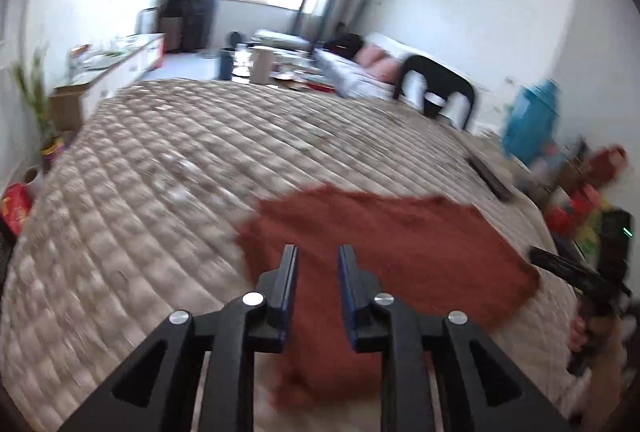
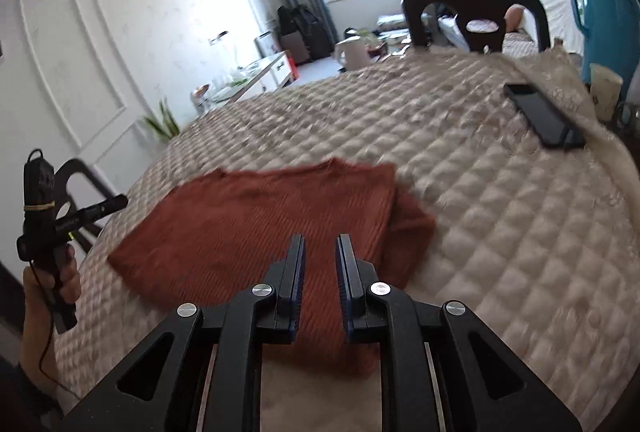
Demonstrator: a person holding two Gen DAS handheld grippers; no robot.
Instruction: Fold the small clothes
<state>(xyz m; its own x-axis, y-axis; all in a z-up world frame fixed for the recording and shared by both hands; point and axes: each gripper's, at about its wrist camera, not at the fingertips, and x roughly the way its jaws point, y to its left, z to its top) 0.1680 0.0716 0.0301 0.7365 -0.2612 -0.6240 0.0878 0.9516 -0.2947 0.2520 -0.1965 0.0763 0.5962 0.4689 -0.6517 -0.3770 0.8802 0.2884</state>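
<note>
A rust-red ribbed garment (image 1: 392, 244) lies folded flat on the quilted beige cover (image 1: 168, 172). My left gripper (image 1: 318, 252) hangs just above its near part, jaws slightly apart with nothing between them. In the right wrist view the same garment (image 2: 256, 216) shows a doubled layer along its right edge. My right gripper (image 2: 320, 242) hovers over its near right part, jaws a little apart and empty. Each view catches the other gripper off to the side, held in a hand: the right gripper (image 1: 560, 266) and the left gripper (image 2: 108, 206).
A black phone (image 2: 544, 114) lies on the cover at the far right. A dark chair (image 2: 476, 16) stands behind the far edge, a blue plastic object (image 2: 608, 4) beside it. Toys and clutter (image 1: 576, 192) sit off the right side.
</note>
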